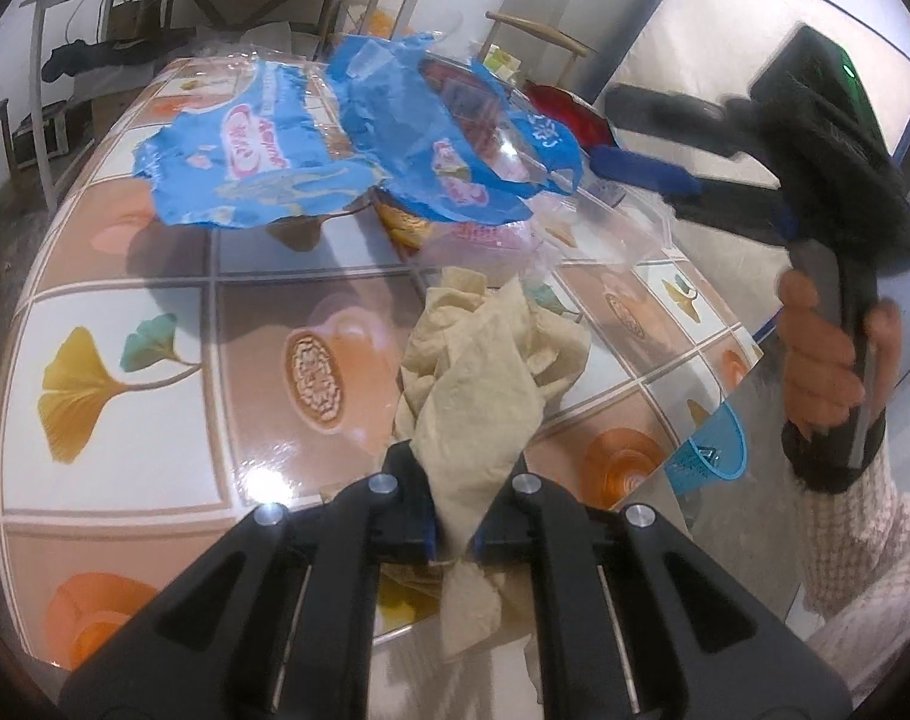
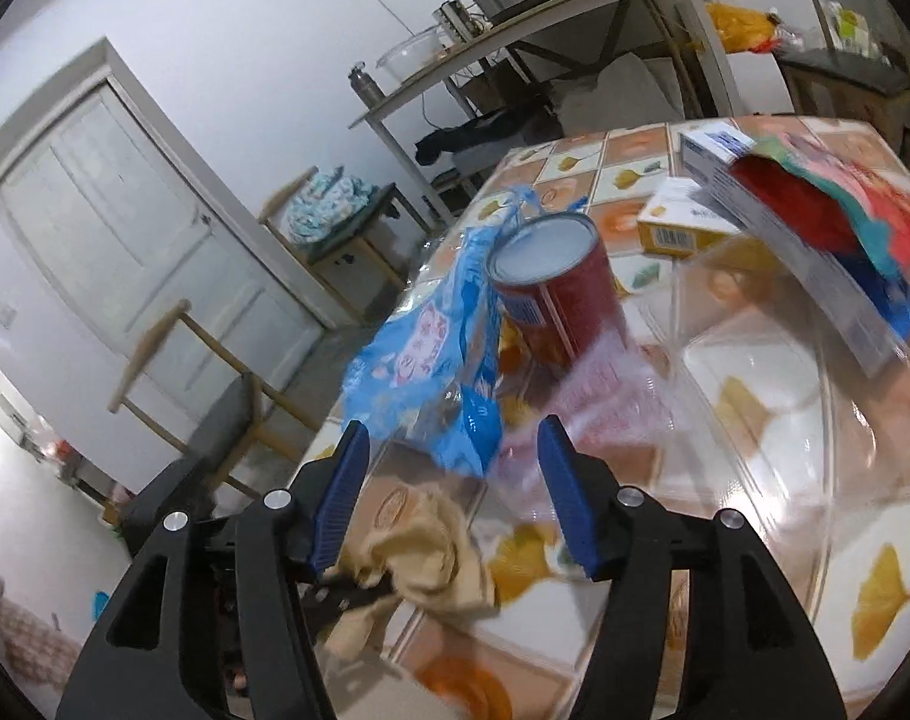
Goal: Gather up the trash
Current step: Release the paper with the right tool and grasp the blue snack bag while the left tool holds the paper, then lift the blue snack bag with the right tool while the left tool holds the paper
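My left gripper [image 1: 455, 531] is shut on a crumpled beige paper napkin [image 1: 484, 372] and holds it over the near edge of the tiled table [image 1: 155, 300]. The napkin also shows in the right wrist view [image 2: 419, 564]. A torn blue plastic wrapper [image 1: 359, 138] lies further back, draped beside a red tin can [image 2: 556, 294]; the wrapper also shows in the right wrist view [image 2: 431, 372]. My right gripper [image 2: 455, 498] is open and empty, its blue pads just short of the wrapper. It appears in the left wrist view [image 1: 646, 138] at the right.
Clear plastic film [image 2: 754, 408] lies over the table's right part. A white carton [image 2: 784, 240], a yellow box [image 2: 682, 222] and a red-teal packet [image 2: 844, 198] sit at the back. A blue basket [image 1: 709, 450] stands below the table edge. A wooden chair [image 2: 215, 396] stands to the left.
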